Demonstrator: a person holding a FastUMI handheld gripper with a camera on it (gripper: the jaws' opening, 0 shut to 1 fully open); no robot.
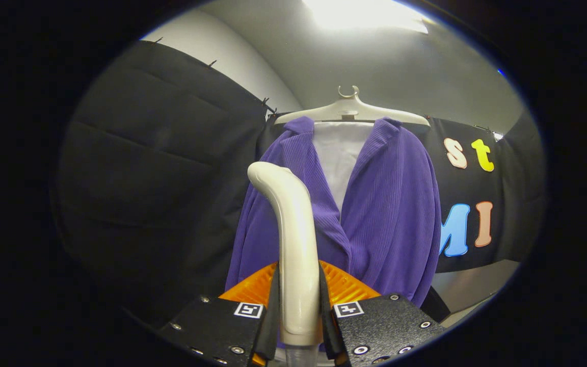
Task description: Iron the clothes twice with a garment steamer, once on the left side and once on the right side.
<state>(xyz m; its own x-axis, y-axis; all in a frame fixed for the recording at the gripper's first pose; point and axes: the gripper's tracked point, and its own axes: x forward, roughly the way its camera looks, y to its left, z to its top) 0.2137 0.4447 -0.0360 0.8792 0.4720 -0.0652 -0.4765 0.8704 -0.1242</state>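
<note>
The gripper camera looks forward and slightly upward along its fingers (252, 316), close to the hanging purple garment (390, 214) just ahead.

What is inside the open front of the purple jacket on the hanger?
A white garment shows between the lapels of the purple jacket, which hangs on a pale hanger. Its lower part is covered by the jacket and the steamer handle, on which the tool is shut.

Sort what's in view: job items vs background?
Job: garment steamer, clamped between the tool's fingers; purple jacket hanging just beyond them; white hanger holding it.

Background: white garment under the jacket, black cloth wall, ceiling light.
</note>
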